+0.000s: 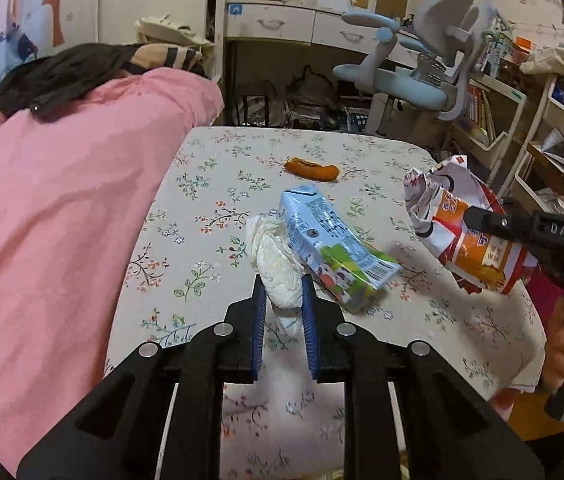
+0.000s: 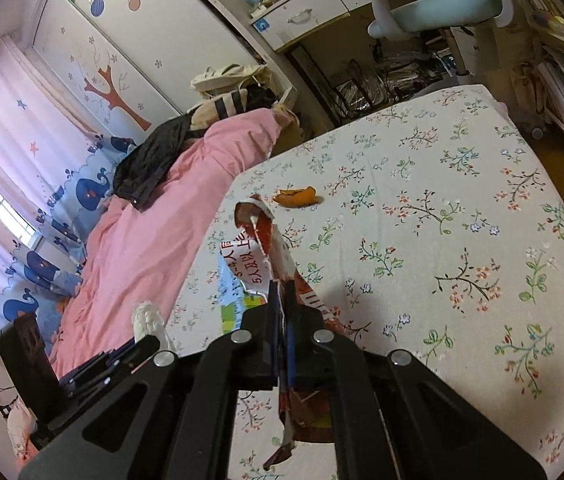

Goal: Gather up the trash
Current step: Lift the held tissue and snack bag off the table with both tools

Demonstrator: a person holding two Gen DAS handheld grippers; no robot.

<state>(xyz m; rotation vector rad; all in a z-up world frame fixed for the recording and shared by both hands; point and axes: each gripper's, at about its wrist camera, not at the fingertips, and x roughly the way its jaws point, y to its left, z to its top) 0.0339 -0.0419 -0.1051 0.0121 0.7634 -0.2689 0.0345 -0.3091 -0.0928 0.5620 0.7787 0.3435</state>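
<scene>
My left gripper (image 1: 284, 290) is shut on a crumpled white tissue (image 1: 274, 268) and holds it just above the floral table (image 1: 210, 184). A blue and green drink carton (image 1: 334, 248) lies on its side right beside the tissue. My right gripper (image 2: 282, 292) is shut on a crumpled red, orange and white snack wrapper (image 2: 260, 240), held above the table; the wrapper also shows at the right of the left wrist view (image 1: 454, 224). An orange peel (image 1: 311, 169) lies farther back on the table, and it also shows in the right wrist view (image 2: 297, 197).
A pink quilt (image 1: 62, 208) with dark clothes (image 1: 54, 76) on it borders the table's left side. A pale blue desk chair (image 1: 410, 80), a white desk (image 1: 294, 24) and cluttered shelves (image 1: 522, 128) stand beyond the table's far and right edges.
</scene>
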